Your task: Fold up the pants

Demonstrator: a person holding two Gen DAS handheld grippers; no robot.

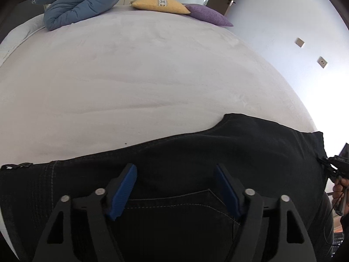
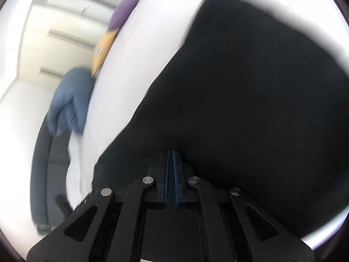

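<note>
Black pants (image 1: 196,152) spread flat across the near edge of a pale bed (image 1: 141,69), waistband end toward the near left with stitching and a back pocket showing, kept low and flat so a fold line can be set. Left gripper (image 1: 175,187) parked just above the pocket area with its 2 blue pads (image 1: 122,192) spread wide and nothing between them, probably ready to pin or pinch the cloth once the other side comes over. At the far right edge of the pants, right gripper (image 2: 170,174) with pads pressed nearly together, only a thin slit visible; dark cloth right at the tips, so likely pinching the edge to carry it across, though the actual bite is hidden and the view is blurred. Blue duvet (image 1: 74,0), yellow pillow (image 1: 159,4) and purple pillow (image 1: 207,14) bunched at the far end, well apart from the pants, leaving the middle free for the fold.
</note>
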